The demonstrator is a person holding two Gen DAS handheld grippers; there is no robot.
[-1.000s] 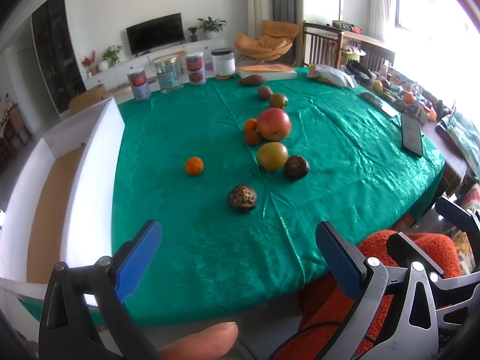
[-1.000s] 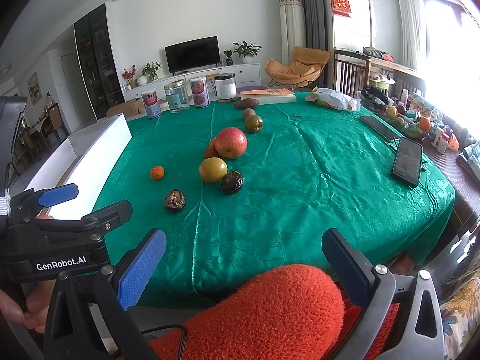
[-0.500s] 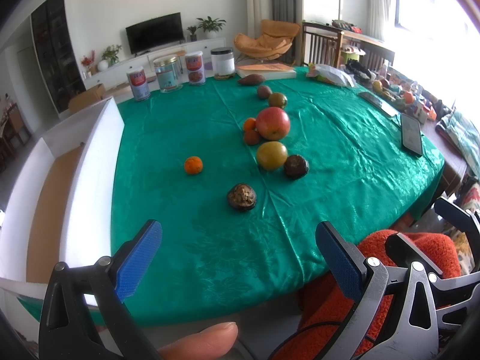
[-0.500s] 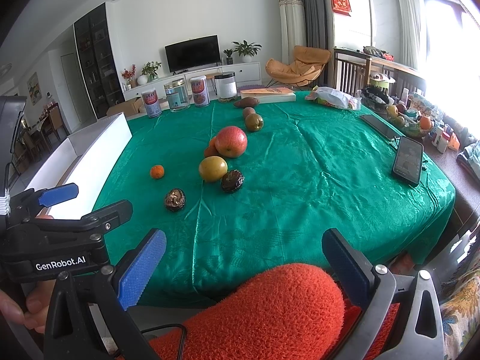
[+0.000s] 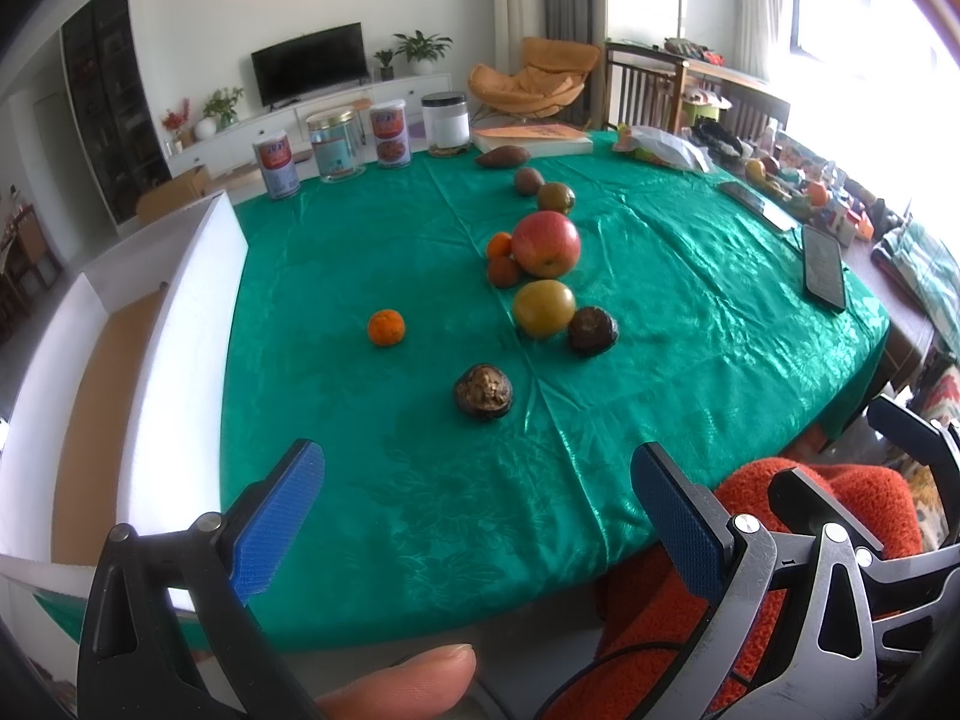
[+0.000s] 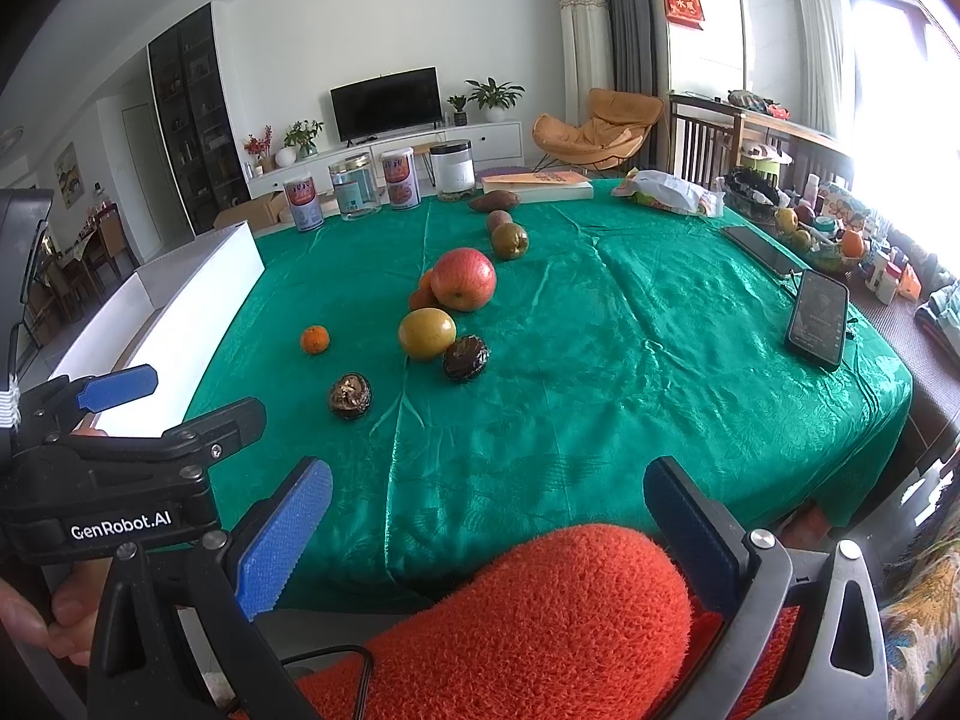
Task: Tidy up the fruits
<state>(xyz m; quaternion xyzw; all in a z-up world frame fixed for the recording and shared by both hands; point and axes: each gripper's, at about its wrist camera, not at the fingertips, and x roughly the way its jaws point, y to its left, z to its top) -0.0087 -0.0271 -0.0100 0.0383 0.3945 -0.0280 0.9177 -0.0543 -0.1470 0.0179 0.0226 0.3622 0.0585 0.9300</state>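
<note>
Several fruits lie on the green tablecloth (image 5: 390, 480): a red apple (image 5: 546, 243), a yellow-green round fruit (image 5: 543, 307), a small orange (image 5: 386, 327), two dark wrinkled fruits (image 5: 483, 391) (image 5: 593, 330), small oranges beside the apple (image 5: 503, 270), and more fruits farther back (image 5: 555, 197). The same fruits show in the right wrist view, with the apple (image 6: 463, 279) and the small orange (image 6: 314, 339). My left gripper (image 5: 474, 510) is open and empty at the table's near edge. My right gripper (image 6: 486, 531) is open and empty, above an orange fuzzy cushion (image 6: 540, 618).
A white box (image 5: 120, 360) with a brown floor stands along the table's left side. Several tins and jars (image 5: 336, 147) and a book (image 5: 534, 141) line the far edge. A phone (image 5: 823, 267) and clutter lie at the right.
</note>
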